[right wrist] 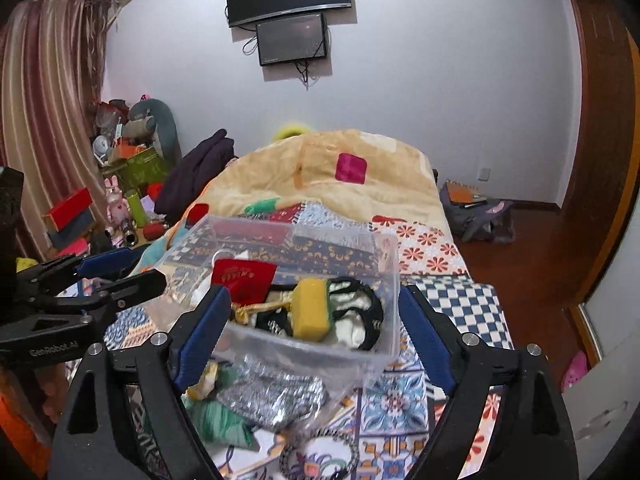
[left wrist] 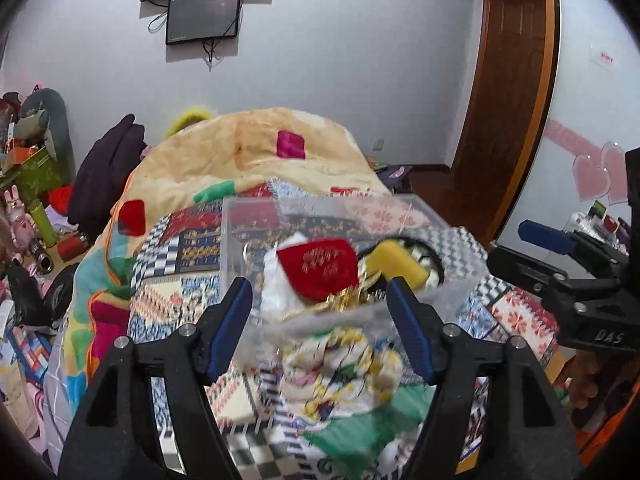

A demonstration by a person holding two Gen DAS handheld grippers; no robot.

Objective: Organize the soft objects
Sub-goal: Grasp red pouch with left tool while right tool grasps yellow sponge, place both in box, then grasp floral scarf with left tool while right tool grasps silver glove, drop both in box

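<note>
A clear plastic bin stands on the patchwork bed. Inside lie a red pouch, a yellow sponge, a black-and-white cloth item and a gold-trimmed piece. In front of the bin lie a patterned cloth, a silver glittery cloth and a green cloth. My left gripper is open above the patterned cloth, close to the bin's near wall. My right gripper is open, its fingers either side of the bin's near end.
A beige blanket is heaped at the far end of the bed. Cluttered boxes and toys crowd the left side. A bag and notebook lie on the wooden floor at the right. A TV hangs on the far wall.
</note>
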